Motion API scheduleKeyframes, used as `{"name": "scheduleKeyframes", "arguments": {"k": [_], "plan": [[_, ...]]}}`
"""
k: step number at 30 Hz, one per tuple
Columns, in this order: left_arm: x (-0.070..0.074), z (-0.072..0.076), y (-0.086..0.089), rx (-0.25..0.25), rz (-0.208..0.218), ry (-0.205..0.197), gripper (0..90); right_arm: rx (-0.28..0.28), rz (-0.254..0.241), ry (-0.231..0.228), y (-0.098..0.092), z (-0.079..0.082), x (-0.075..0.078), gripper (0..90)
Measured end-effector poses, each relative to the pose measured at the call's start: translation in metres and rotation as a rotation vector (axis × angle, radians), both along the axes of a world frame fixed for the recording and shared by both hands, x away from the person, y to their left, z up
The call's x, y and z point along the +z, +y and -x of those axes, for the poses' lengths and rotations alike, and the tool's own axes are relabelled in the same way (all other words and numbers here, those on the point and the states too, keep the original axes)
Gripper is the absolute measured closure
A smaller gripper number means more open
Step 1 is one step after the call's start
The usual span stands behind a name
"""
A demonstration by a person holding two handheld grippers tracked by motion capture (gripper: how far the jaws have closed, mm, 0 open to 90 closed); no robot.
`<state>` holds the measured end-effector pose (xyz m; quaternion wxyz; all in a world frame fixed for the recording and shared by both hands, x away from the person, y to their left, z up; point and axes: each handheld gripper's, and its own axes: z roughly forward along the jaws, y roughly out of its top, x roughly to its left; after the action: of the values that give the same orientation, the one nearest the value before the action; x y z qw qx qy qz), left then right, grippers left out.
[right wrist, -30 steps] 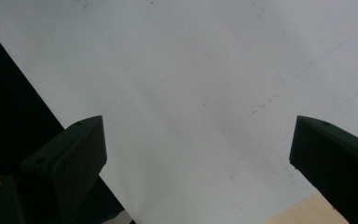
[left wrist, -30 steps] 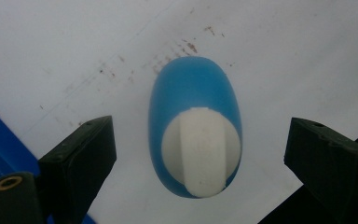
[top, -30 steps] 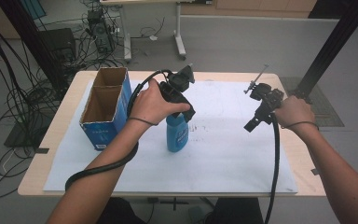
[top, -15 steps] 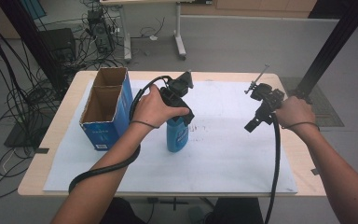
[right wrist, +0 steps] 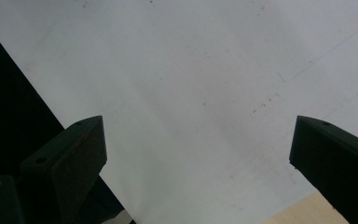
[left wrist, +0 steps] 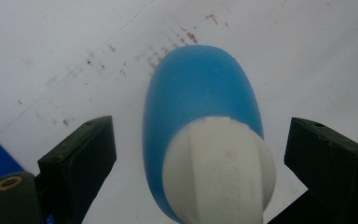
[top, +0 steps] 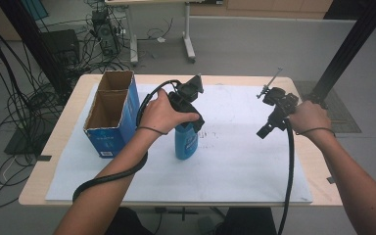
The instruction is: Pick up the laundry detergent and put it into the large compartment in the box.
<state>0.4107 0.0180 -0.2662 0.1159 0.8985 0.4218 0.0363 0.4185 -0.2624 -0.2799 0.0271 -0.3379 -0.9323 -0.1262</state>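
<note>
The blue box (top: pixel 111 113) is standing open on the tabletop (top: pixel 235 81) — its 2 compartments looking empty. The left gripper (left wrist: pixel 198 154) is hovering wide open around the upright blue bottle (left wrist: pixel 200 98), its base hidden. The right gripper (right wrist: pixel 198 149) is gaping — holding nothing.

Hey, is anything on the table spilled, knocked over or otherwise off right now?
Nothing serious. The blue bottle stands upright with its white cap on, between the open left gripper. The only oddity is a scatter of small brownish specks on the white sheet beside it.
</note>
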Motion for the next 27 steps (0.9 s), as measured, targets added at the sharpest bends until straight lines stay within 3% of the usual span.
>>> {"name": "scheduleKeyframes", "arguments": {"k": [27], "plan": [[0.0031,0.0013,-0.0001,0.002,0.002,-0.006,9.2,0.005,0.004,-0.004,0.0001,0.0002,0.0009,3.7]]}}
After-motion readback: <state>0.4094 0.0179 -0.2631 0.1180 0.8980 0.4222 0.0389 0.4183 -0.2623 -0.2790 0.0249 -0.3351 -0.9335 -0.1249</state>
